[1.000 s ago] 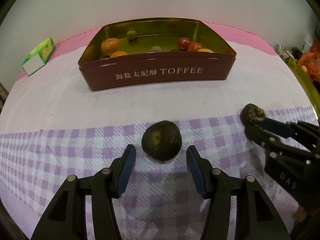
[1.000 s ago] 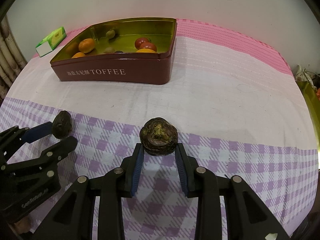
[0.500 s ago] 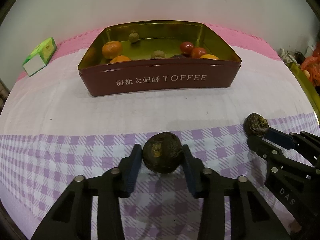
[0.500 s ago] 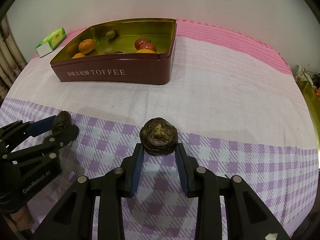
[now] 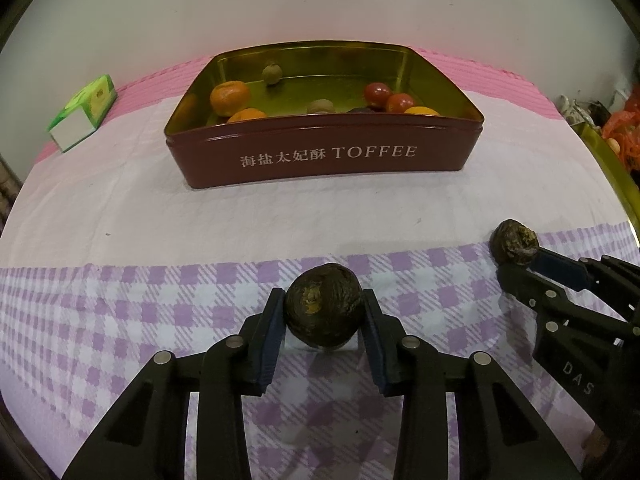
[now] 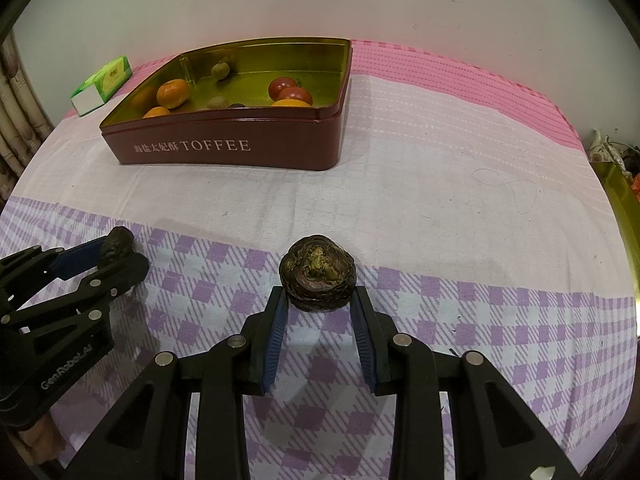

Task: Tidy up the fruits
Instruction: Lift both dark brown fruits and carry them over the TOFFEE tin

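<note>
Both hand-held grippers are pinching a dark wrinkly fruit right now. The left hand-held gripper [image 5: 323, 316] has just been closing, and its blue pads are now squeezing the dark fruit [image 5: 323, 305] sitting on the purple-checked part of the cloth [image 5: 120, 304], toward the near edge of the counter. The right hand-held gripper [image 6: 318, 312] is clamping the second dark fruit [image 6: 318, 279], but only by the tips, gripping its near lower half.

What I'm worrying about: that right grip is looking shallow, so the round fruit could be popping forward out of the pads on the lift and rolling off across the cloth. Both fruits look soft and shrivelled, so squeezing harder could be crushing them. Also, both hands are heading for the same toffee tin [image 5: 320, 160] at the far side, so they could be bumping each other over it, or clipping its front wall if carried too low.

View differences: the left wrist view is showing the tin straight on, with the oranges [image 5: 229, 97] and red fruits [image 5: 377, 94] inside. The right wrist view is showing the tin's right end wall and the bare pink stretch of cloth beside it, plus how little pad is actually on its fruit.
</note>
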### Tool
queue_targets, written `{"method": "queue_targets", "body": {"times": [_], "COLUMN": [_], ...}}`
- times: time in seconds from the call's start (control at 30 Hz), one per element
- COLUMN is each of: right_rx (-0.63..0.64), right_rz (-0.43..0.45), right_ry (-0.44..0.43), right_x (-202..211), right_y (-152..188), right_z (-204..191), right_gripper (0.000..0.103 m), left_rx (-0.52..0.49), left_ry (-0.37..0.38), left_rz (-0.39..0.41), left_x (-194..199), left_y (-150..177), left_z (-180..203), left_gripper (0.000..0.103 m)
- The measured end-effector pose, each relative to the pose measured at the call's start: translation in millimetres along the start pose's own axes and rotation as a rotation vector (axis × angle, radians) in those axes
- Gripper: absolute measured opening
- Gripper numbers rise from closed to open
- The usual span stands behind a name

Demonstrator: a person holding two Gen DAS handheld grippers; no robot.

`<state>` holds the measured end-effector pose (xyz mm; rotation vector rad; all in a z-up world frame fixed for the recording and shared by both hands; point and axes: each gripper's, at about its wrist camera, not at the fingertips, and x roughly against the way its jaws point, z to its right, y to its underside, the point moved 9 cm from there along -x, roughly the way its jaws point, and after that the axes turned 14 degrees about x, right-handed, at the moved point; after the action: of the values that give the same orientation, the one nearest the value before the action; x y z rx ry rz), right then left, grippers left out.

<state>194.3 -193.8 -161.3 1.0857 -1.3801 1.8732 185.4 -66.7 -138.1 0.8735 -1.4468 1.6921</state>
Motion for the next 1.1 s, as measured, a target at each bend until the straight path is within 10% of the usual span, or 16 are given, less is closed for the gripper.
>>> {"method": "queue_targets", "body": {"times": [1.1], "right_rx": [-0.001], "right_rz": [-0.031], "right_ry": [0.007], "right_x": [-3], "right_y": [-2], "right_z": [0], "right_gripper": [0.029], "left_rx": [0.039], "left_ry": [-0.022], "left_rz": [0.012], "left_x": [7], "left_y": [-1], "left_z": [-25], "left_gripper": [0.038]}}
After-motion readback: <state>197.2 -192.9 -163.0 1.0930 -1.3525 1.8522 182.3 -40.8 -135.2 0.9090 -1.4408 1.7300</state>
